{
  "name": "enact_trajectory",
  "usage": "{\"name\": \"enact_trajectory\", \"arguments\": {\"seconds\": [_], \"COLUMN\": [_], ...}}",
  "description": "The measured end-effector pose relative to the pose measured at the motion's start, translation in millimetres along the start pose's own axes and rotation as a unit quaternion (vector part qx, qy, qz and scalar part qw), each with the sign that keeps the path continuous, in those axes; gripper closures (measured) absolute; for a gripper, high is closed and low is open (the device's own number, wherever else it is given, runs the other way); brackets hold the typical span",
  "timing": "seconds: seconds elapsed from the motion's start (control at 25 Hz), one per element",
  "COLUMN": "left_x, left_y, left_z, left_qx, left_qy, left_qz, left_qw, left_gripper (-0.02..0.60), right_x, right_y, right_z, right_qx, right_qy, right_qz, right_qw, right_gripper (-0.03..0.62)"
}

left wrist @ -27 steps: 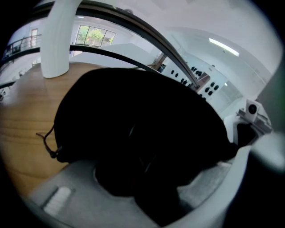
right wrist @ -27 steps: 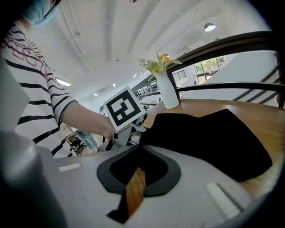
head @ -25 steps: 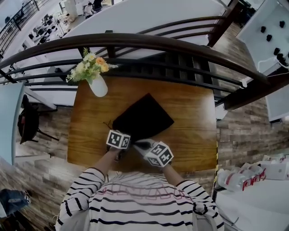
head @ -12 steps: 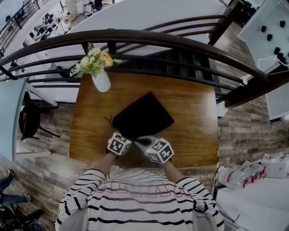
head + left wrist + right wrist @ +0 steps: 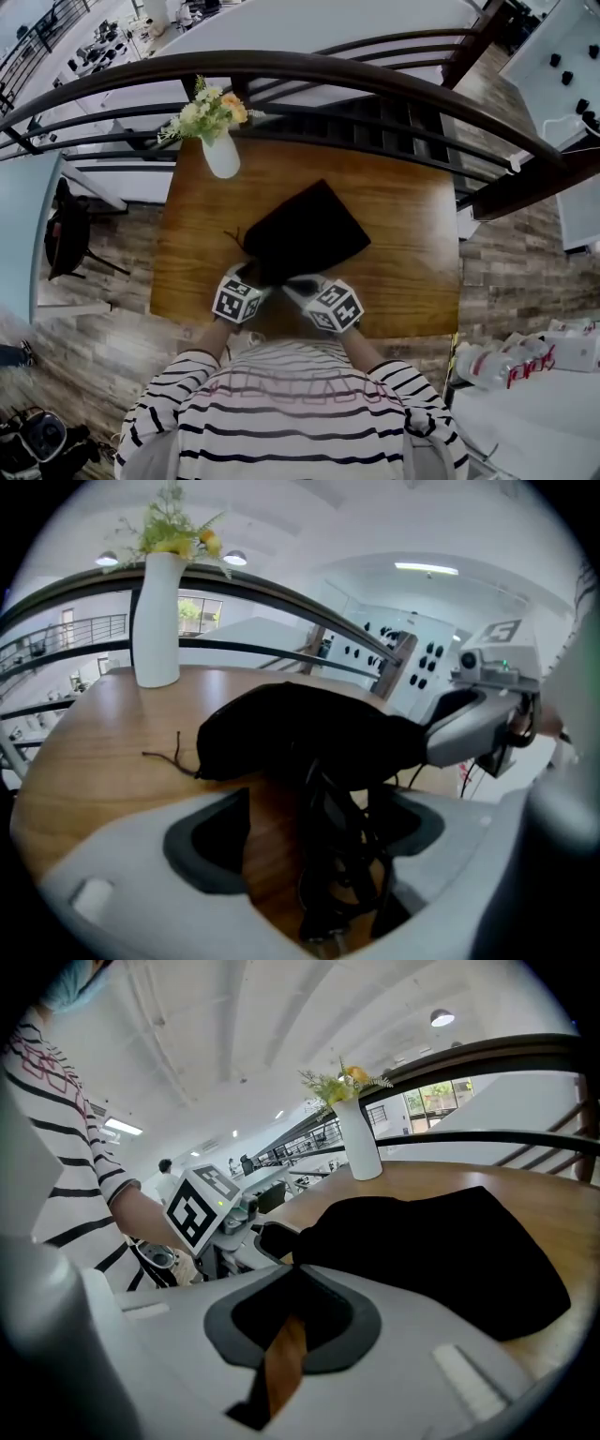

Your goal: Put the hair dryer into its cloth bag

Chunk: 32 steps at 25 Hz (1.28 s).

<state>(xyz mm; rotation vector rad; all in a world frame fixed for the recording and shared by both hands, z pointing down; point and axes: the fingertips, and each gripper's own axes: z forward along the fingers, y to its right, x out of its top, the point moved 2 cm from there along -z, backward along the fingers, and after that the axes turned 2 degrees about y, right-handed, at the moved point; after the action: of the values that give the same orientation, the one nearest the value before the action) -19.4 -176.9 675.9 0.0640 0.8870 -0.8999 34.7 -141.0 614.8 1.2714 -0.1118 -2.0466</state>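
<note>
The black cloth bag [image 5: 305, 232] lies bulging in the middle of the wooden table [image 5: 412, 234]. In the left gripper view a black cord [image 5: 337, 855], coiled, runs out of the bag [image 5: 300, 733] toward me. My left gripper [image 5: 314, 799] stands open around that cord without pressing it; its jaws have just been opening. The right gripper [image 5: 292, 1269] is shut, pinching the near edge of the bag [image 5: 441, 1241]. From the left gripper view the right gripper [image 5: 469, 728] meets the cloth at the bag's right side. The hair dryer's body is hidden.
A white vase [image 5: 221, 157] with flowers stands at the table's far left corner. A thin drawstring [image 5: 169, 752] trails from the bag's left side. Dark curved railings [image 5: 309, 70] run behind the table, and its near edge [image 5: 281, 328] is right under the grippers.
The left gripper has shifted a little left and back from the bag's mouth. The right gripper stays at the bag's near edge. The view has drifted, so the table sits higher.
</note>
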Motion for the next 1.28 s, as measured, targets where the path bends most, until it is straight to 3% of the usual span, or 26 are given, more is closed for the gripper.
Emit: {"name": "enact_trajectory", "arguments": {"seconds": [0.4, 0.84, 1.28], "left_x": [-15, -31, -49], "left_y": [-10, -18, -11], "left_z": [-46, -95, -126], "left_qx": [0.027, 0.046, 0.045], "left_qy": [0.025, 0.047, 0.075], "left_qz": [-0.013, -0.008, -0.021], "left_qw": [0.9992, 0.9978, 0.9959], "left_gripper": [0.181, 0.181, 0.181], "right_x": [-15, -28, -45], "right_y": [-25, -46, -70], "right_z": [13, 28, 24], "right_qx": [-0.025, -0.127, -0.198], "right_qy": [-0.017, -0.035, -0.014], "right_qz": [-0.011, -0.049, -0.025], "right_qw": [0.999, 0.99, 0.98], "right_gripper": [0.579, 0.562, 0.41]}}
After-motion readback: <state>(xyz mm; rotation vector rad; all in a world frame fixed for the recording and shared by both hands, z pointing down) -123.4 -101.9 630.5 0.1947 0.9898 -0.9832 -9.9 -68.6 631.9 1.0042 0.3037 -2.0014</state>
